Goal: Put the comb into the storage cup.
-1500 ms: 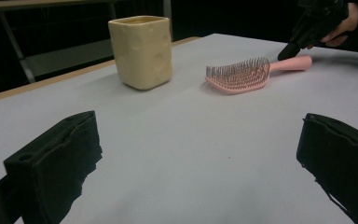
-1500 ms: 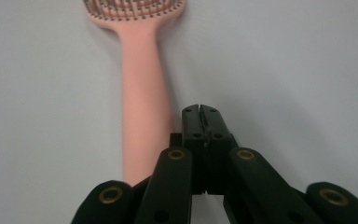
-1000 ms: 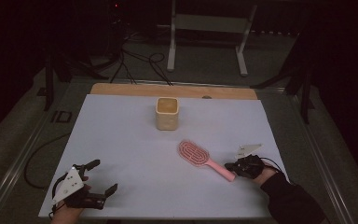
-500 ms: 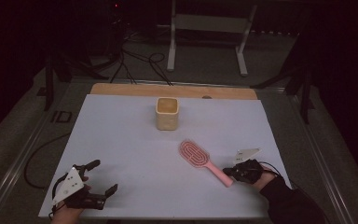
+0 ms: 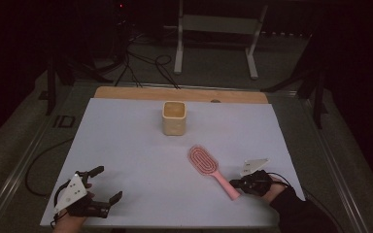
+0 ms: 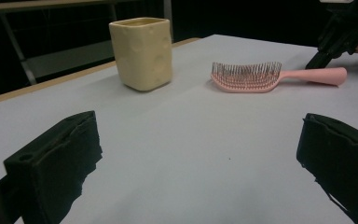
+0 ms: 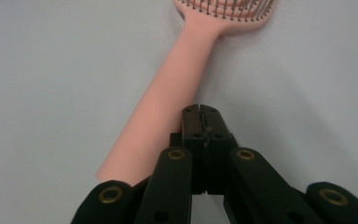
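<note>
Right hand-held gripper (image 7: 200,112) fully closed, empty, beside pink hairbrush (image 5: 209,167) handle (brush flat on bench (image 5: 126,141), bristles up). Risk: closed jaws nudging handle, spinning brush away.

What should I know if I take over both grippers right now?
Left gripper: open, holding nothing, near the front left corner of the table.
Right gripper: shut with nothing between its jaws, tips against the side of the hairbrush handle.
Hairbrush lies bristles up at front right; the cup stands upright toward the back middle.
Done: nothing lifted.
Left: probably open the right jaws and grip the handle.
</note>
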Motion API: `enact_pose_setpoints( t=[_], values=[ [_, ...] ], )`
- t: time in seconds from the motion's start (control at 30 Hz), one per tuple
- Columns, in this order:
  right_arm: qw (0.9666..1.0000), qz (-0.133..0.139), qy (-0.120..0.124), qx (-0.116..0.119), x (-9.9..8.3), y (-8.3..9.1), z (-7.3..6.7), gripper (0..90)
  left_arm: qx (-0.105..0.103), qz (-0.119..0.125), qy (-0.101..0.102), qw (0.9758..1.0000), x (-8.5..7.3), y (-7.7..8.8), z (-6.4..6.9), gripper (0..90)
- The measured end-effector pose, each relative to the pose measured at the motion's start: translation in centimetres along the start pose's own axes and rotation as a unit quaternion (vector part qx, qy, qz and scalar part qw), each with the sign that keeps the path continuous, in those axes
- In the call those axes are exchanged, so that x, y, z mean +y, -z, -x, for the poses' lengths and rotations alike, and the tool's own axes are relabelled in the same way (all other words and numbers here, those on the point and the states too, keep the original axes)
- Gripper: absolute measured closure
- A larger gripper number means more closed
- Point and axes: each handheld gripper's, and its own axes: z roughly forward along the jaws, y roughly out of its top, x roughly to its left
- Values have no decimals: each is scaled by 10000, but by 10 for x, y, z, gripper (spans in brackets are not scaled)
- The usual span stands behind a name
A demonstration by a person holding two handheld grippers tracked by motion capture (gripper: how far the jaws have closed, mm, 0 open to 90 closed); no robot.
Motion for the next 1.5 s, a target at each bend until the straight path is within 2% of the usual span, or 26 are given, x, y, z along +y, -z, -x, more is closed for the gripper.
enact_pose_setpoints(
  t=[0.1, 0.3, 0.5, 0.6, 0.67, 0.83, 0.87, 1.17, 1.33, 1.5],
  values=[
    [10000, -16, 12, -11, 1, 1, 0, 900, -5, 11, -14, 10000, 0, 0, 0, 0],
    [9997, 21, -74, -242, 4, 8, 2, 900, -13, 20, 1, 10000, 0, 0, 0, 0],
    [9977, 156, -315, -585, 9, 23, 7, 900, -27, 7, 8, 10000, 0, 0, 0, 0],
    [9967, 225, -404, -663, 11, 28, 7, 900, -20, 1, 4, 10000, 0, 0, 0, 0],
    [9954, 295, -467, -785, 16, 34, 6, 900, -33, 19, -2, 10000, 0, 0, 0, 0],
    [9943, 366, -470, -885, 22, 39, 2, 900, -35, 7, -18, 10000, 0, 0, 0, 0],
    [9929, 413, -491, -1002, 25, 42, 0, 900, -37, 11, 0, 10000, 0, 0, 0, 0],
    [9889, 651, -620, -1184, 41, 53, -8, 900, -20, 17, 12, 10000, 0, 0, 0, 0],
    [9882, 667, -619, -1230, 52, 56, -16, 891, -15, 27, 24, 10000, 0, 0, -1, 0],
    [9886, 634, -605, -1222, 62, 50, -26, 746, -34, 13, 27, 10000, 0, 0, 0, 0]
  ],
)
